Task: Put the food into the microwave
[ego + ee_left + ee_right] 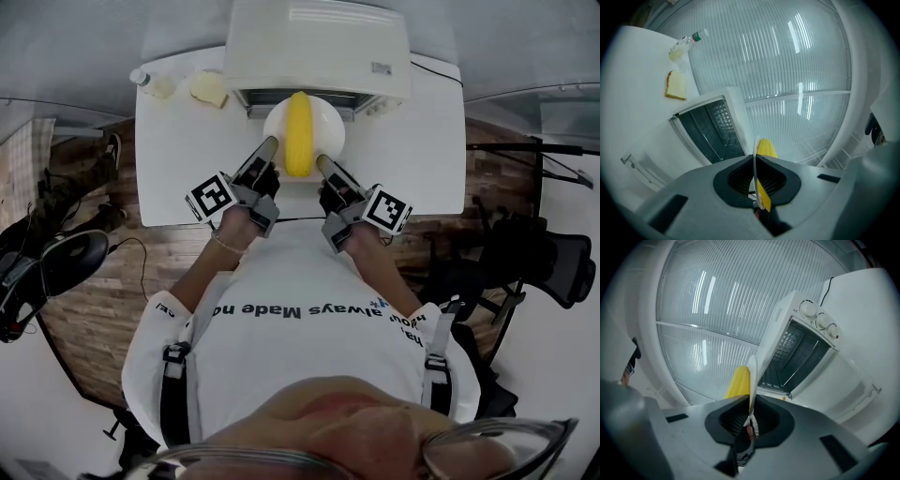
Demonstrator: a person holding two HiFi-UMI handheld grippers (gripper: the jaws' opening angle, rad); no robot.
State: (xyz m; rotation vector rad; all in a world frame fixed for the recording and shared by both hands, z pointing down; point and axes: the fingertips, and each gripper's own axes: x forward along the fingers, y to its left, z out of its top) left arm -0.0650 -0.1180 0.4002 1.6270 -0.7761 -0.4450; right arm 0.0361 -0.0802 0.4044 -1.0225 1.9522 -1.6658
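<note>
**Plate held at the oven mouth**

White surface (412, 141) carried the microwave (319, 47) at its far edge, door open. The left hand-held gripper (270, 145) and the right hand-held gripper (322, 162) were each clamped on opposite rims of the plate (328, 127), just before the opening. With such thin pinches, uneven lift would likely tilt the plate and roll the food (298, 136) off, or the rim might catch the frame. The food looked long, rounded, smooth and bright yellow, lying lengthwise towards the opening.
</note>
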